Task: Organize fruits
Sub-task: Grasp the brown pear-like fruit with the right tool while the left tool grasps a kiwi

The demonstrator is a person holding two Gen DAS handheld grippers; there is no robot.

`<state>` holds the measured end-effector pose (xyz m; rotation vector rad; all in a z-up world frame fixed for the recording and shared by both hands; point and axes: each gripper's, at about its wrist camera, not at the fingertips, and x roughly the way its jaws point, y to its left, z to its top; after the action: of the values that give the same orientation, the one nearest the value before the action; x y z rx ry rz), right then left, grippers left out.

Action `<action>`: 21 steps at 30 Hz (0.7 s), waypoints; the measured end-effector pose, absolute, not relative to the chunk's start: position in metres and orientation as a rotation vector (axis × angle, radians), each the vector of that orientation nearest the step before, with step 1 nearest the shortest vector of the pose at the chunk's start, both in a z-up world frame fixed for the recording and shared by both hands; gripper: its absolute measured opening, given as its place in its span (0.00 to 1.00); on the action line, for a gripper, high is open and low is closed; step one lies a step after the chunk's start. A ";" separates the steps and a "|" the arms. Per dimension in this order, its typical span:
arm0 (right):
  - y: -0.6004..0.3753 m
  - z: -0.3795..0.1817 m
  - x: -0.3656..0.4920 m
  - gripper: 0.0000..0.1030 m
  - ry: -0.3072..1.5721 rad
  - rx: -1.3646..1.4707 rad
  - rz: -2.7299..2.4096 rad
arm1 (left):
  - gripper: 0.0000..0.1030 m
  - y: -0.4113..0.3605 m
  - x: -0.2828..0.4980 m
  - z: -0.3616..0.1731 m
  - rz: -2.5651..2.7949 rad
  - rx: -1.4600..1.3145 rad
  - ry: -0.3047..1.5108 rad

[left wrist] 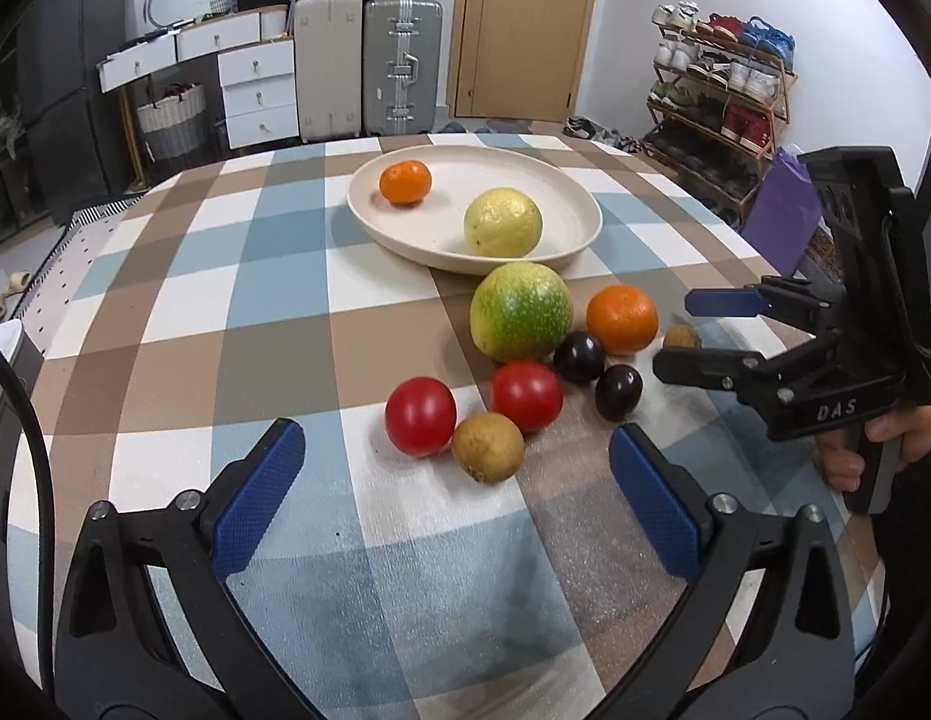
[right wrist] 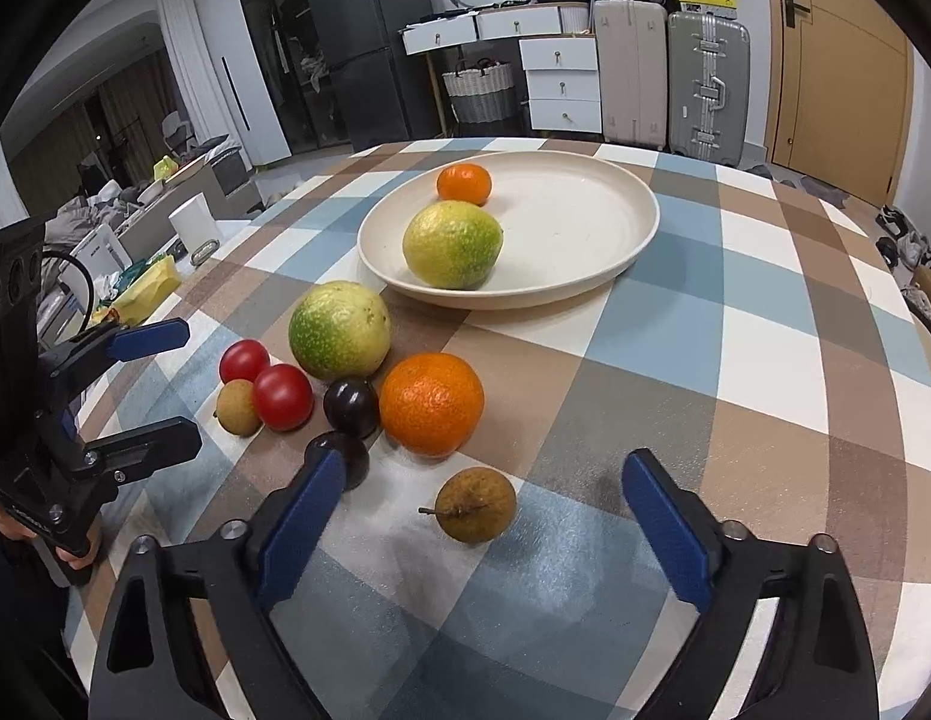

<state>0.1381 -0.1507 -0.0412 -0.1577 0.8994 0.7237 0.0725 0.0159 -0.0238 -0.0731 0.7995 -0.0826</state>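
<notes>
two oranges (right wrist: 431, 403), two green-yellow citrus (right wrist: 338, 330), two tomatoes (right wrist: 282, 397), two dark plums (right wrist: 351, 407), two brown fruits (right wrist: 475, 504), one plate (right wrist: 591, 228).

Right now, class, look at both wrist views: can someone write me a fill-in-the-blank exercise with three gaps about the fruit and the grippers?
1. The cream plate holds ____ fruits.
2. Between the open fingers of the right gripper lies a small ____ fruit with a stem.
3. The two red tomatoes rest on the ____ tablecloth, not on the plate.

Missing words: two; brown; checked

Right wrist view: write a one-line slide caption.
Open right gripper straddles a brown longan before loose fruit and a cream plate.
</notes>
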 end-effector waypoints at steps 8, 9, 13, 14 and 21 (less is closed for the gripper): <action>-0.150 -0.043 0.137 0.80 0.921 -0.162 0.739 | 0.87 0.012 0.072 -0.027 -0.123 -0.067 0.827; -0.150 -0.044 0.136 0.79 0.924 -0.166 0.743 | 0.86 0.011 0.073 -0.028 -0.133 -0.065 0.835; -0.150 -0.044 0.134 0.70 0.931 -0.181 0.752 | 0.72 0.008 0.072 -0.030 -0.166 -0.070 0.852; -0.151 -0.044 0.134 0.68 0.931 -0.174 0.758 | 0.69 0.007 0.072 -0.030 -0.174 -0.070 0.854; -0.152 -0.043 0.133 0.55 0.923 -0.177 0.761 | 0.47 0.002 0.071 -0.031 -0.231 -0.074 0.880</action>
<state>0.1334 -0.1520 -0.0435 -0.1765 0.9233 0.7615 0.0711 0.0015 -0.0310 -0.0737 0.8797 -0.2312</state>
